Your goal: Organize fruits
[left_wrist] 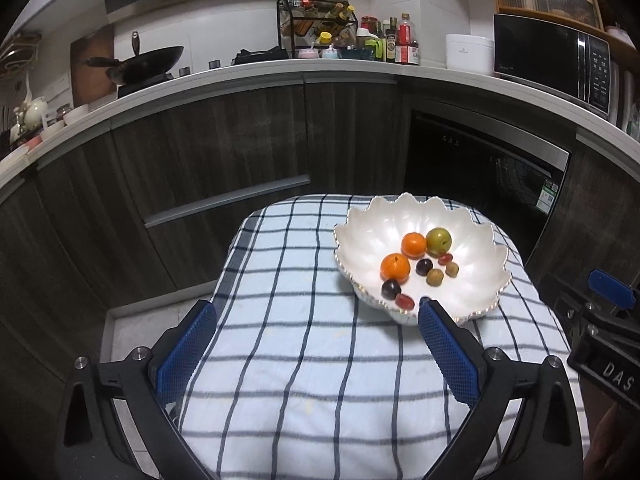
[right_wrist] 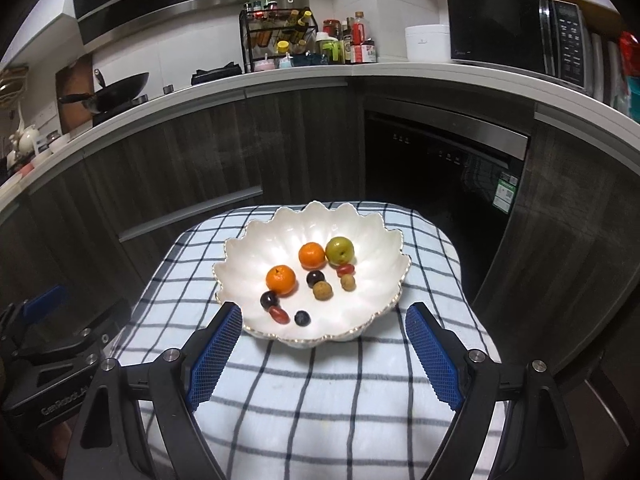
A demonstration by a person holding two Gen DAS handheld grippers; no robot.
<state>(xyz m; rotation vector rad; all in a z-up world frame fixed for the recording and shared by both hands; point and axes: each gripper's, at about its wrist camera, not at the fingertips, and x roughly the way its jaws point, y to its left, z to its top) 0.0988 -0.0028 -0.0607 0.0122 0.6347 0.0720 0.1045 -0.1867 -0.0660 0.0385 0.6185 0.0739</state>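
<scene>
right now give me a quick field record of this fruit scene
surface: checked cloth
container: white scalloped bowl, on the cloth
fruit in bowl: two oranges, green plum, small dark, red and tan fruits
loose fruit on cloth: none visible
left hand-held gripper: open, holding nothing
right hand-held gripper: open, holding nothing, at the bowl's near rim

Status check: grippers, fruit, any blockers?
Left hand-held gripper open, empty. Right hand-held gripper open, empty. Fruit all in bowl. Nothing in the way.
</scene>
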